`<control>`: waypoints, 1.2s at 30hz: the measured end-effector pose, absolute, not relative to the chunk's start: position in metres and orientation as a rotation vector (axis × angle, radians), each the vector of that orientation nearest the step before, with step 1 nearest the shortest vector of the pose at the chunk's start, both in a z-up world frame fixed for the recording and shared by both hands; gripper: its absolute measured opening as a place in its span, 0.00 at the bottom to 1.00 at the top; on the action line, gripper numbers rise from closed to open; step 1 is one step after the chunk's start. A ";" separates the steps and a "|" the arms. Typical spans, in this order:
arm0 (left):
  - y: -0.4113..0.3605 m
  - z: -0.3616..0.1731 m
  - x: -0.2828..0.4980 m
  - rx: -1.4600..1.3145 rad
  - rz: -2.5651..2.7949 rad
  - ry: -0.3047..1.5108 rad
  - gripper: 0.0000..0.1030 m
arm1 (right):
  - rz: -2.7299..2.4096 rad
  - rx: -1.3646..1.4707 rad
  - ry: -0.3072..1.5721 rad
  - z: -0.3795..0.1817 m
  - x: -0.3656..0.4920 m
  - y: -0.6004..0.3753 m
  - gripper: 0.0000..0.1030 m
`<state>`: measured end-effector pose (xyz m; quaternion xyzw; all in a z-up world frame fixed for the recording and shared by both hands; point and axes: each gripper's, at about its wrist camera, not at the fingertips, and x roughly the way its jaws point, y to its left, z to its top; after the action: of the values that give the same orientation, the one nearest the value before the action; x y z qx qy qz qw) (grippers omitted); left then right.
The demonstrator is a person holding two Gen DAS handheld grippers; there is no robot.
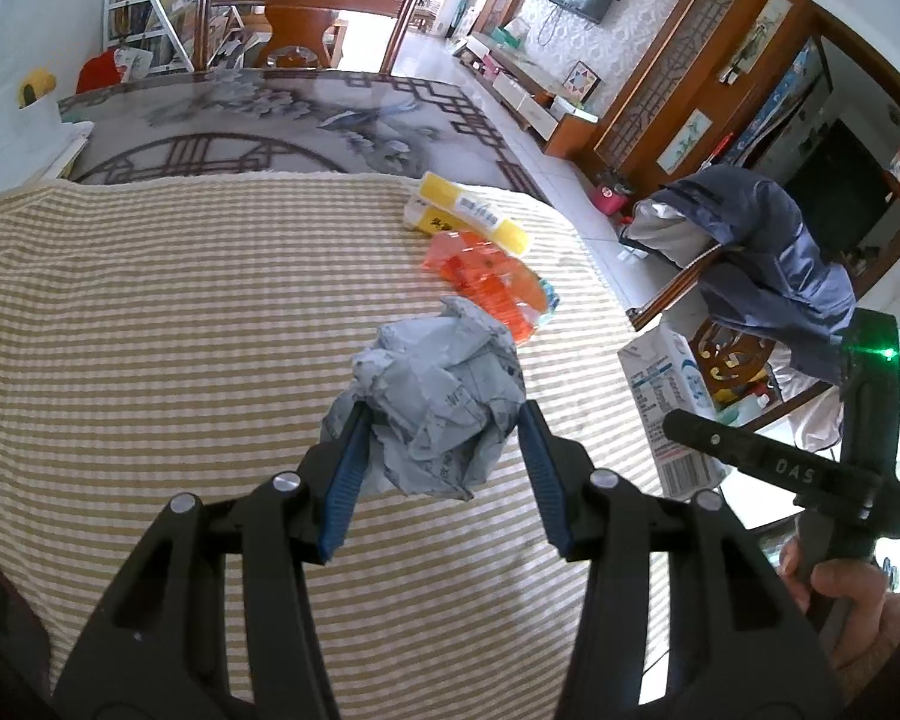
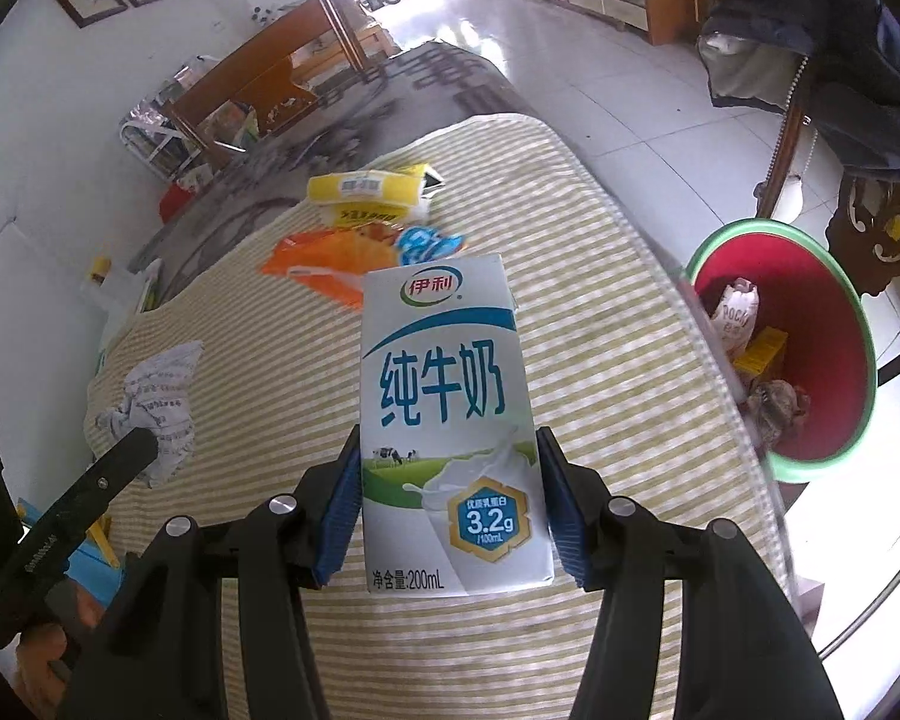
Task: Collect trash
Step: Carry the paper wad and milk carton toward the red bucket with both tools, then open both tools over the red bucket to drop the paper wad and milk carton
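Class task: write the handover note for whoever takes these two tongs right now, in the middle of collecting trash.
Left tongs: shut on the crumpled paper, above the striped cloth.
Right tongs: shut on the milk carton.
Red bin sits beside the table, on the right, already holding some trash.
Left to do: drop both items in, then collect the orange wrapper and yellow packets.

The milk carton (image 2: 450,420) near the right side reads 伊利 at its top, 纯牛奶 in big blue characters, 3.2g on a hexagon badge and 200mL at the bottom. The black handle (image 1: 792,471) at the right shows the letters DAS.
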<state>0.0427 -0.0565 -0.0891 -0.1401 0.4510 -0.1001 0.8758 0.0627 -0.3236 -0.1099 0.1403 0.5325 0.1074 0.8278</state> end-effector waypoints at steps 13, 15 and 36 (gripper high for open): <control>-0.117 -0.074 0.060 -0.269 -0.217 0.917 0.46 | 0.264 0.298 1.138 -0.111 0.084 -0.364 0.52; -0.123 -0.073 0.062 -0.267 -0.213 0.915 0.46 | 0.266 0.301 1.140 -0.113 0.086 -0.369 0.52; -0.179 -0.077 0.080 -0.226 -0.236 0.955 0.46 | 0.231 0.370 1.148 -0.125 0.102 -0.433 0.52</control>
<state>0.0797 -0.1793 -0.0771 -0.1083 0.4577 -0.1130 0.8752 0.1022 -0.4328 -0.1246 0.1737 0.5386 0.1086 0.8173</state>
